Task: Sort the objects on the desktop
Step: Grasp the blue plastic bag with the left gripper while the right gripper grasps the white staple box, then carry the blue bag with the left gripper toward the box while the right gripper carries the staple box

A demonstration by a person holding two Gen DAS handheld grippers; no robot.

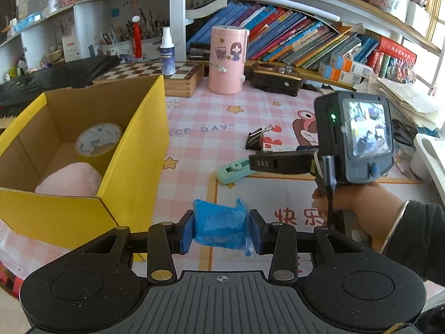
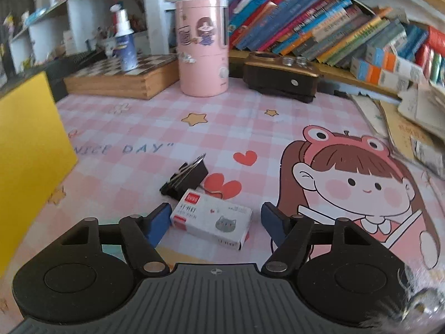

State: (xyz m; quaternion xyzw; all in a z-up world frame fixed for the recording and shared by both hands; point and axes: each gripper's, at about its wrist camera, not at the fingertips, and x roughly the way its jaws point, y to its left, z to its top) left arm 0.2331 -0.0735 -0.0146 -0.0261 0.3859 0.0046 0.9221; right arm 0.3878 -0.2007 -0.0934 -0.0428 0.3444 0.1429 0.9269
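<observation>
The left gripper point(image 1: 221, 232) pinches a crumpled blue plastic-wrapped packet point(image 1: 219, 226) above the pink checked tablecloth point(image 1: 200, 117), beside the open yellow cardboard box point(image 1: 133, 139). The right gripper point(image 2: 215, 222) stands spread, pads clear, around a small white staple box point(image 2: 211, 220). Just beyond lies a black binder clip point(image 2: 185, 179).
</observation>
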